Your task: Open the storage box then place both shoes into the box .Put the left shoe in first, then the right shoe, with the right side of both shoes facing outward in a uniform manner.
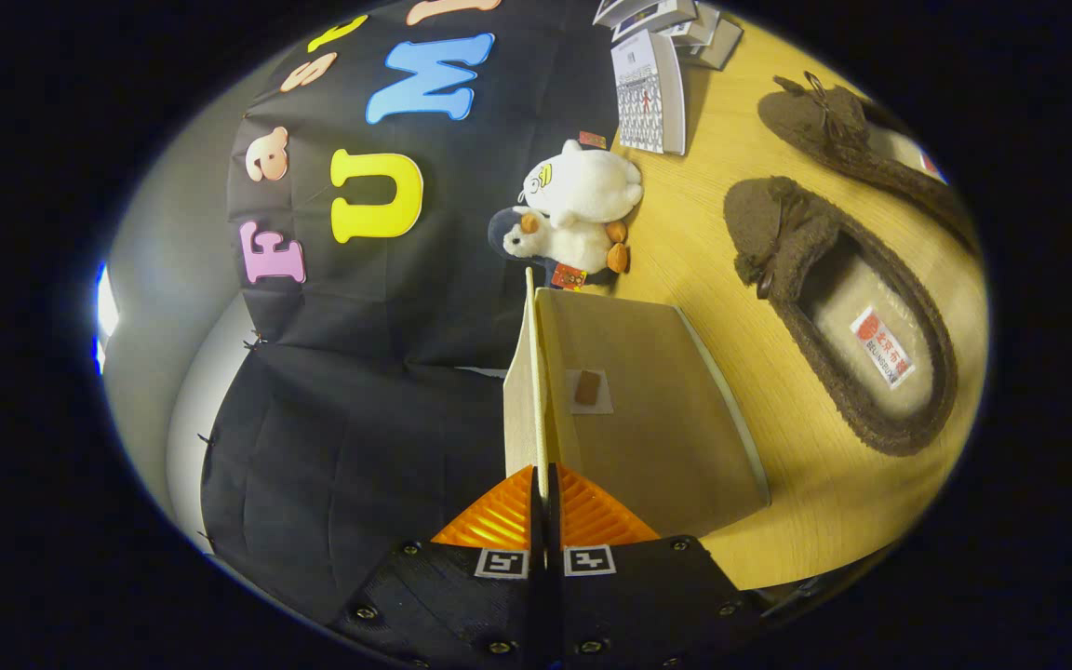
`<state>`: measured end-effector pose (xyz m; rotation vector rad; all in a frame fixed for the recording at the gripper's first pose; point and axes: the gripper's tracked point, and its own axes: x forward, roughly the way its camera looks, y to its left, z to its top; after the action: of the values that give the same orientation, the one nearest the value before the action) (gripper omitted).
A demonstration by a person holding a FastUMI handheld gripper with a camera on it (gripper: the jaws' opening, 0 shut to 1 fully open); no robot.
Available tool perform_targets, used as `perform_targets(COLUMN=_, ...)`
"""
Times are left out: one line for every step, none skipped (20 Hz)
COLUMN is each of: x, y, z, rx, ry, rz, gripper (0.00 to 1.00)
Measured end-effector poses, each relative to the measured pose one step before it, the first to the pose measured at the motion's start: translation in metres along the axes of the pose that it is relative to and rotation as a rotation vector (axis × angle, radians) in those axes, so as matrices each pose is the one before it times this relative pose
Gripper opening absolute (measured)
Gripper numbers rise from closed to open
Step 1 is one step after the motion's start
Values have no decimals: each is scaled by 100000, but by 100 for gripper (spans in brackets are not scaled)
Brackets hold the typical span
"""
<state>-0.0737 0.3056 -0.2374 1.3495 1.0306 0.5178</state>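
Pinching the storage box's point(648, 409) thin stiff lid flap point(530, 372), hand-held gripper point(542, 507) beside two fuzzy slippers point(848, 316).

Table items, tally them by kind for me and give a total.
Slippers: 2
Storage box: 1, lid edge pinched in the shut gripper
Plush toys: 2
Calendar: 1
Total: 6
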Motion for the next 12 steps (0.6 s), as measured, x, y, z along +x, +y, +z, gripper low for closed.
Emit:
perform_targets(x=-140, y=991, z=249, rx=-4072, ry=192, rz=-223, gripper=0)
perform_targets(x=-252, y=1181, z=-134, rx=-4760, ry=32, rz=-292, gripper=0)
perform_targets(x=20, y=992, z=-57, rx=-4919, ry=258, rz=-363, gripper=0)
perform_targets(x=-29, y=1100, z=100, rx=-4714, ry=-69, rz=-244, gripper=0)
perform_targets(x=-753, y=1310, z=170, rx=-4369, ry=425, rz=224, gripper=0)
perform_targets(x=85, y=1278, z=105, rx=-3551, ry=352, rz=498, gripper=0)
perform_targets(x=170, y=1174, z=79, rx=-2910, ry=298, rz=463, gripper=0)
perform_targets(x=186, y=1213, z=-10, rx=-2532, ry=622, rz=592, gripper=0)
perform_targets(x=244, y=1043, z=49, rx=-2317, ry=541, rz=22, gripper=0)
perform_targets(x=-19, y=798, z=-28, rx=-2191, ry=523, rz=-715, gripper=0)
perform_targets(x=178, y=742, z=-51, rx=-2188, ry=560, rz=-913, gripper=0)
perform_targets(x=230, y=787, z=-117, rx=-1713, ry=537, rz=-967, gripper=0)
